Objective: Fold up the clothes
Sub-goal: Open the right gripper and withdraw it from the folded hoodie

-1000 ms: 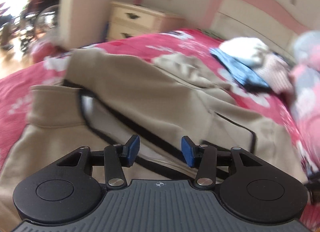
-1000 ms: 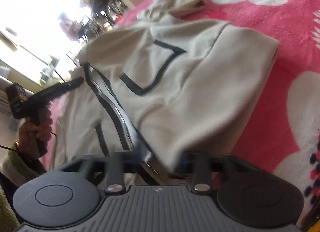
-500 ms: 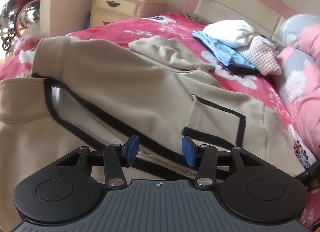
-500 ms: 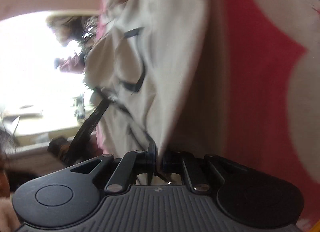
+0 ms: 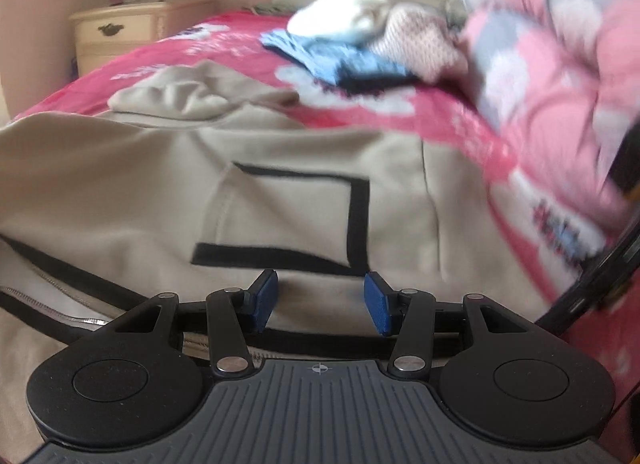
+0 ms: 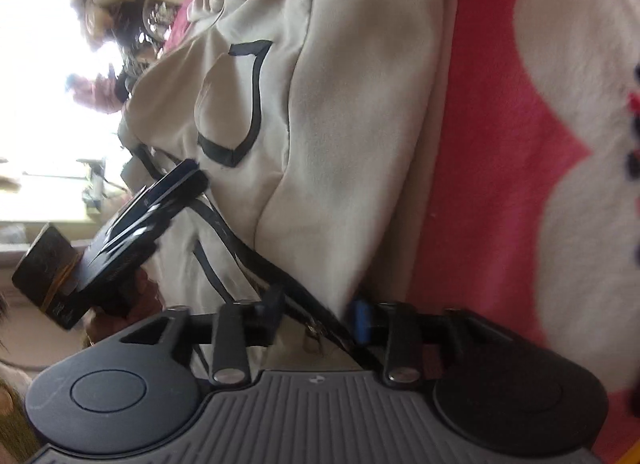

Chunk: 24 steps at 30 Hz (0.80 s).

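Note:
A beige zip jacket [image 5: 160,192] with black trim and a black-outlined pocket [image 5: 288,216] lies spread on the red floral bedspread [image 5: 460,124]. My left gripper [image 5: 320,298] hovers just in front of the pocket, open, with nothing between its blue pads [image 5: 264,300]. The right wrist view is rolled on its side. There the jacket [image 6: 360,104] fills the middle, and my right gripper [image 6: 318,318] sits at its folded zip edge. Its jaws are opening, with the black-trimmed edge lying loose between the fingers. The left gripper [image 6: 160,200] shows there too, held by a hand [image 6: 136,292].
A pile of white, blue and pink clothes [image 5: 360,44] lies further up the bed. A pink and grey quilt [image 5: 560,64] is bunched at the right. A cream nightstand [image 5: 120,32] stands by the wall at the left. A bright window [image 6: 40,104] glares behind the left gripper.
My left gripper has slid right along the jacket, from the zip to the pocket. My right gripper, shut on the jacket's edge before, has spread its jaws and let go, and its view has rolled.

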Tool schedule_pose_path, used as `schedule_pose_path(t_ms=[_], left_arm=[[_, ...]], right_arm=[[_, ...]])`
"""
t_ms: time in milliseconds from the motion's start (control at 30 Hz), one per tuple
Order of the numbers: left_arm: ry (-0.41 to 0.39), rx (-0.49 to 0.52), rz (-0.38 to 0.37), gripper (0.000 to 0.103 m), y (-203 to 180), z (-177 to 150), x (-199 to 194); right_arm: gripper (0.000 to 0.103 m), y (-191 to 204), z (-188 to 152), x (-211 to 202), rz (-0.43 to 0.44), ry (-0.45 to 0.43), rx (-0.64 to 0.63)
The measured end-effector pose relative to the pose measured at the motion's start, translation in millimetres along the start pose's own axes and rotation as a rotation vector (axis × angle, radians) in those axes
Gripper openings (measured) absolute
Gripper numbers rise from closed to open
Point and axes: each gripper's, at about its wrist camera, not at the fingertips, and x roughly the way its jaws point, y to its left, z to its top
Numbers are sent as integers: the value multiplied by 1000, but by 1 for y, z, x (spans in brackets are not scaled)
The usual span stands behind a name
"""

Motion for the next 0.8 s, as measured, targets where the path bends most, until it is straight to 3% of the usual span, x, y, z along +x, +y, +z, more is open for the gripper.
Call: schedule_pose_path(t_ms=[100,267,333,400,433,600,700,800], left_arm=[[13,28,29,48,-3,-6,3],[4,-2,20,48,0,-5,-1],[4,-3,19,48,-1,-4,-1],[10,2,23,48,-2,-5,1],[13,5,26,48,-2,-7,2],[14,11,36,48,-3,-12,3],[12,6,32,48,-1,-12,4],[9,-7,26,48,0,-13,5]], right_arm=[[46,6,4,-23,-82,-16,-88],[46,0,30,-73,-190,-269,-75],[49,0,38,-70,-259,-318,-105],[65,-1,45,-66,-328,-367,-135],[68,-3,48,-62,-361,-388,-154],[69,3,62,-62,-423,-516,-246],[71,16,74,-63,-396,-521,-377],[72,26,92,-54,-403,-429,-518]])
